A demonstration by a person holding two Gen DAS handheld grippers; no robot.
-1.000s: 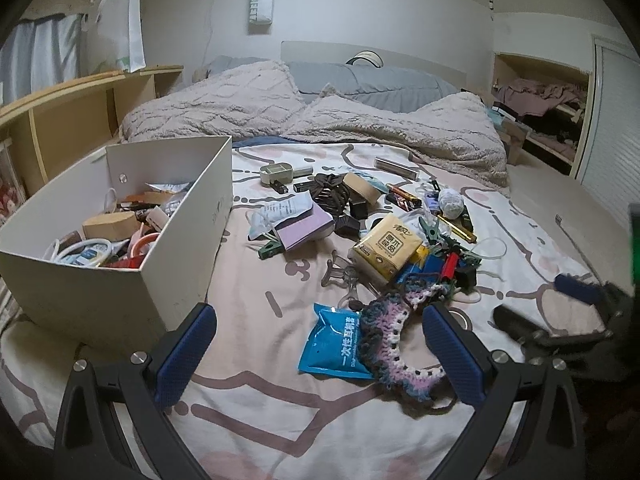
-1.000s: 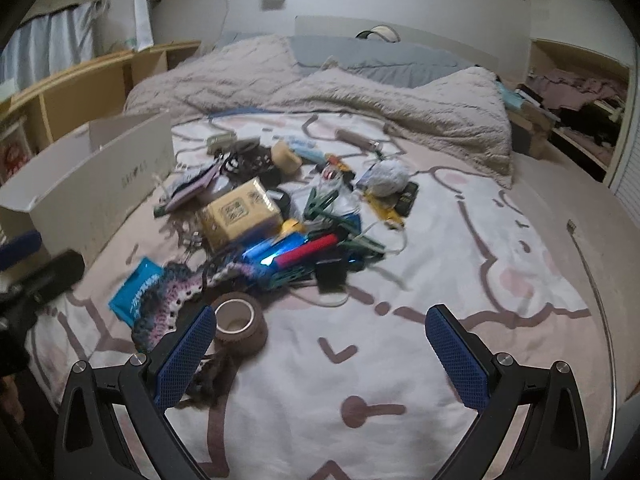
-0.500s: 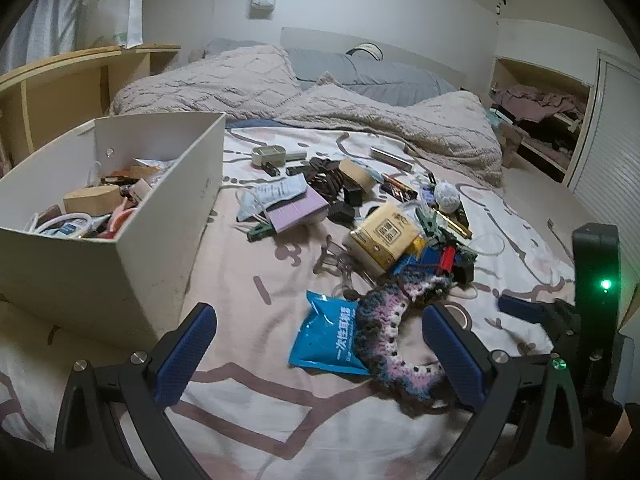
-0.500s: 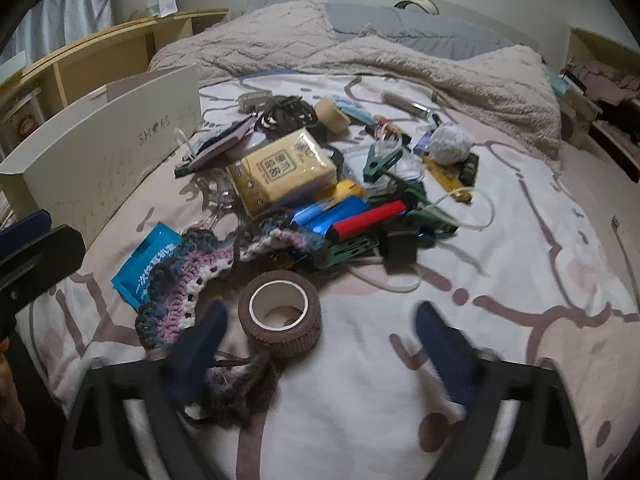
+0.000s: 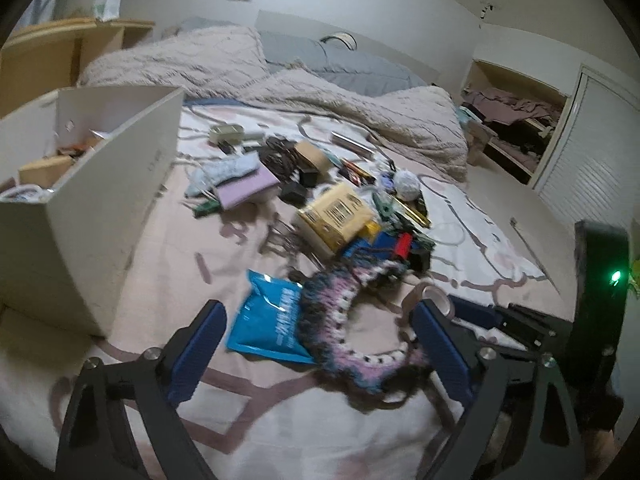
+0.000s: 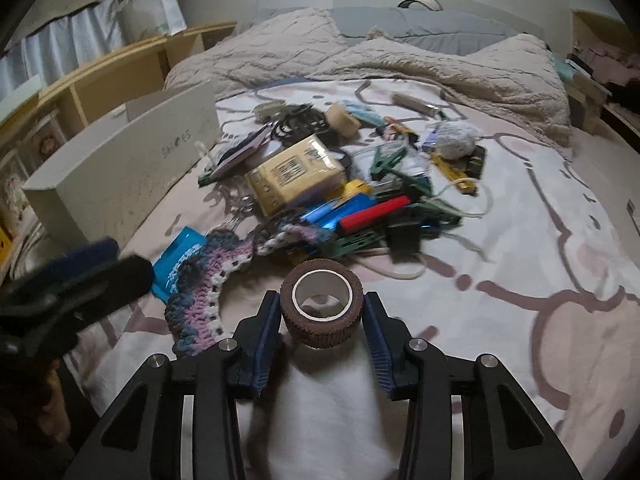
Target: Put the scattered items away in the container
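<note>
My right gripper (image 6: pixel 321 298) is closing its jaws around a brown tape roll (image 6: pixel 320 326) that lies on the bed sheet, and both blue pads touch its sides. In the left wrist view the same roll (image 5: pixel 430 296) shows beside the right gripper's blue fingers (image 5: pixel 476 314). My left gripper (image 5: pixel 317 310) hovers over a blue packet (image 5: pixel 268 320) and a pink-and-blue crocheted piece (image 5: pixel 340 300). Its jaws are closing but stand wide, with the pads clear of both. The white box (image 5: pixel 100 208) stands to the left with several items inside.
A pile of small items lies mid-bed: a yellow box (image 6: pixel 292 172), a red tube (image 6: pixel 376 212), green clips (image 6: pixel 388 160), a purple pad (image 5: pixel 244 188). A rumpled beige blanket (image 6: pixel 400 60) covers the far end. Wooden shelves (image 6: pixel 100 80) run along the left.
My right gripper came down onto the brown tape roll and narrowed its jaws from wide open to its sides. My left gripper tilted down toward the packet and narrowed slightly.
</note>
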